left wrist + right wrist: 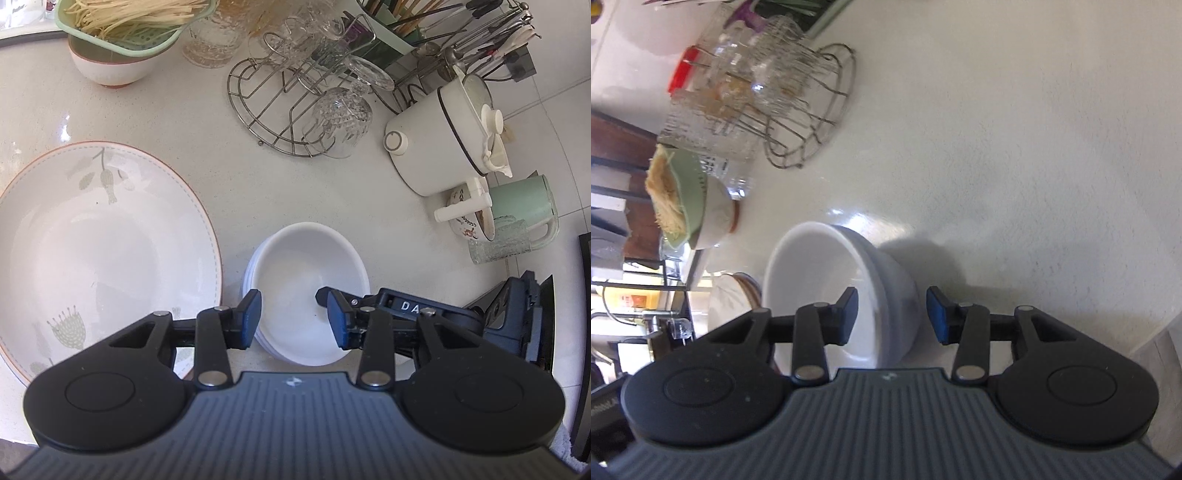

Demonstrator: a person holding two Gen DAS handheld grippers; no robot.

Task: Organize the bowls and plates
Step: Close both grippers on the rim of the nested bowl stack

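A stack of white bowls (306, 280) stands on the pale counter. A large white plate with leaf and flower prints (99, 251) lies to its left. My left gripper (293, 319) is open and empty, hovering over the near side of the stack. My right gripper (892, 314) is turned sideways and open, its jaws on either side of the near rim of the bowl stack (849, 288), one finger inside the top bowl and one outside. The right gripper's fingers (332, 299) also show in the left wrist view, reaching in from the right.
A wire glass rack (291, 99) with upturned glasses stands behind. A green colander of noodles (129, 26) sits on a bowl at back left. A white pot (443, 140), a green mug (524, 210) and a utensil holder (461, 33) crowd the right side.
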